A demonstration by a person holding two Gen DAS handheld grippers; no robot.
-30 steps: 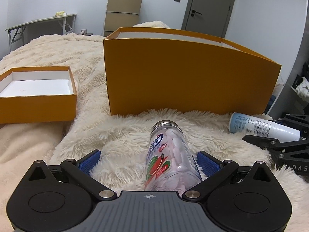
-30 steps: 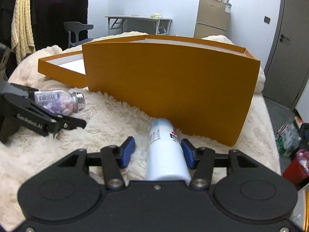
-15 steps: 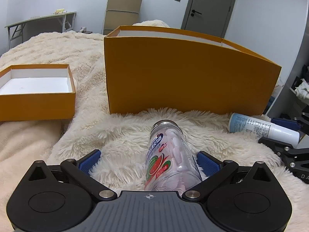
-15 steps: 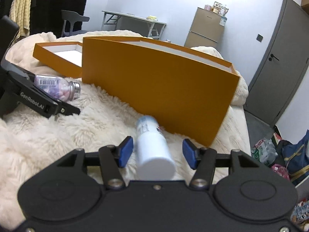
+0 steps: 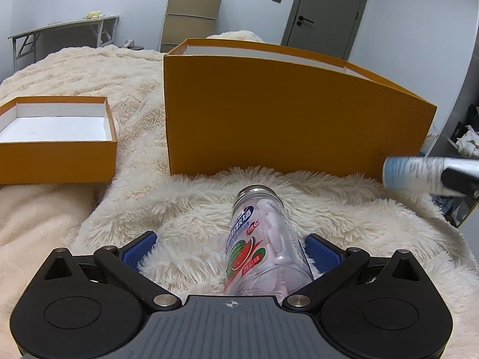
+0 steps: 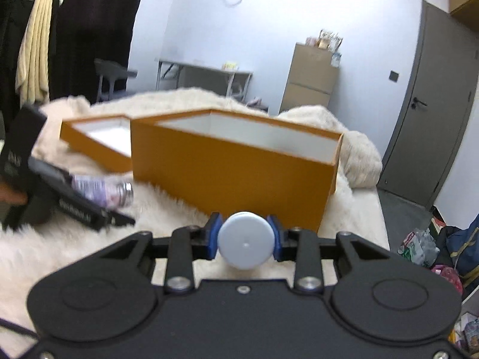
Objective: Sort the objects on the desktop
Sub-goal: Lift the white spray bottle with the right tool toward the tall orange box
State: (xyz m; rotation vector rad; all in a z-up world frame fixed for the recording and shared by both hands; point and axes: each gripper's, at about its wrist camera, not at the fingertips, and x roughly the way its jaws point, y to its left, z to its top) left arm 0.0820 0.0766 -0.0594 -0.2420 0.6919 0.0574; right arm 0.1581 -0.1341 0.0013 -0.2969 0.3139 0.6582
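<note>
Above blanket (image 6: 74, 248), right tongs (image 6: 245, 239) grip white bottle (image 6: 245, 243).

Grey door (image 5: 326, 12) far ahead, right of gripper line. Tan cabinet (image 5: 191, 9) ahead. Folding table (image 5: 60, 30) far left. Yellow towel (image 6: 36, 48) hanging, upper left.

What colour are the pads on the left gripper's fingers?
Blue, with a fine ribbed texture; the pads show best in the left wrist view.
</note>
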